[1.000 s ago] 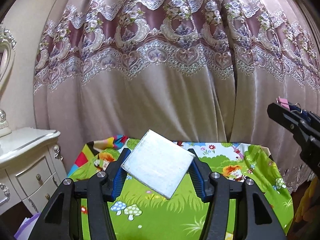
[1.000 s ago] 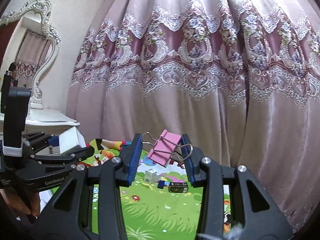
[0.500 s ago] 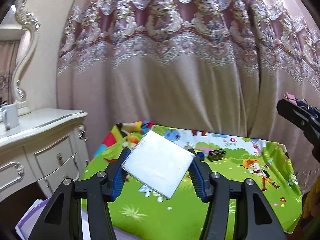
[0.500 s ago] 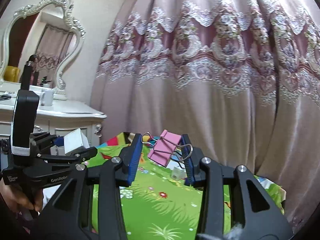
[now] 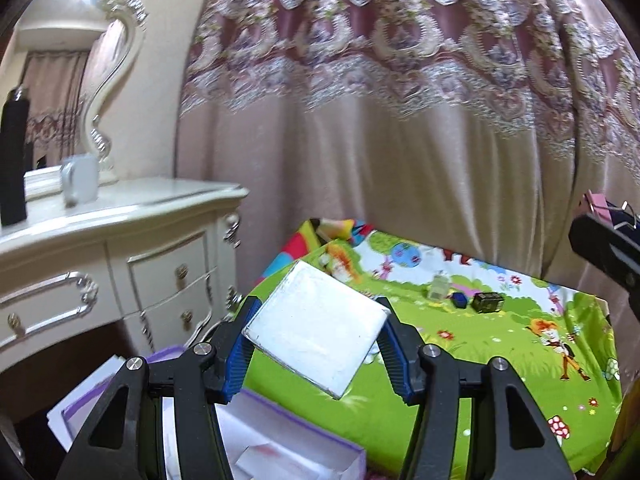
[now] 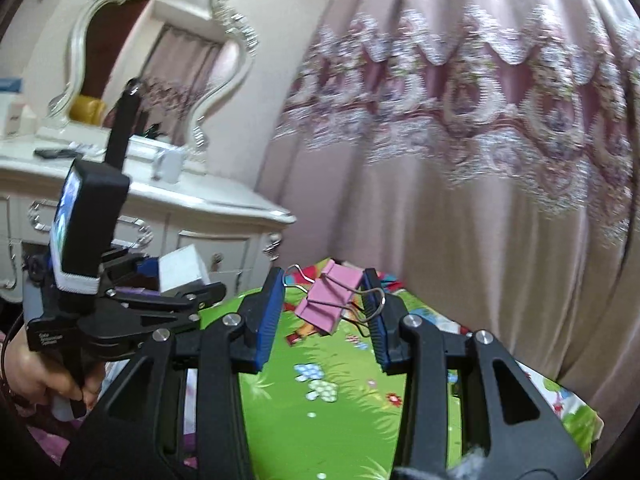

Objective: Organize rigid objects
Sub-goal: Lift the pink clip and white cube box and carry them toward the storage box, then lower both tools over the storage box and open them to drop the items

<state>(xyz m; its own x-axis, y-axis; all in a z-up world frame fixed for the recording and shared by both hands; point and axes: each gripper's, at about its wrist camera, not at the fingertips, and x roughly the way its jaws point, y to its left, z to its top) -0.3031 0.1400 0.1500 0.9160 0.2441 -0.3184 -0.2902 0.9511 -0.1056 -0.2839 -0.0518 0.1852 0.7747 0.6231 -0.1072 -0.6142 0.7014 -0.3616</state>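
Holding two things at once, you have the left tool (image 5: 316, 342) clamped on a flat white block (image 5: 318, 330) by two opposite edges, tilted with its broad face toward the camera, above the near edge of the cartoon-print tabletop (image 5: 500, 344). It looks stiff and light, with smooth faces that could slip, so the edge grip between the blue pads is the sensible one; keep the pads square on the edges or it may pivot.

Your right tool (image 6: 324, 308) grips a pink binder clip (image 6: 326, 300) across its body, wire handles splayed to either side. That clip is hard, springy steel and light; taken askew as it is, it could twist, so judge the release carefully.

From the left wrist view you get what the right misses: a purple-edged open box (image 5: 280, 436) just below the tool beside the tabletop, likely the bin for these things, plus a small clear item (image 5: 438, 288), a blue piece (image 5: 459, 300) and a dark little box (image 5: 487, 302) left on the cloth. From the right wrist view alone you see your hand (image 6: 36, 376) on the left tool's handle and the white block side-on.
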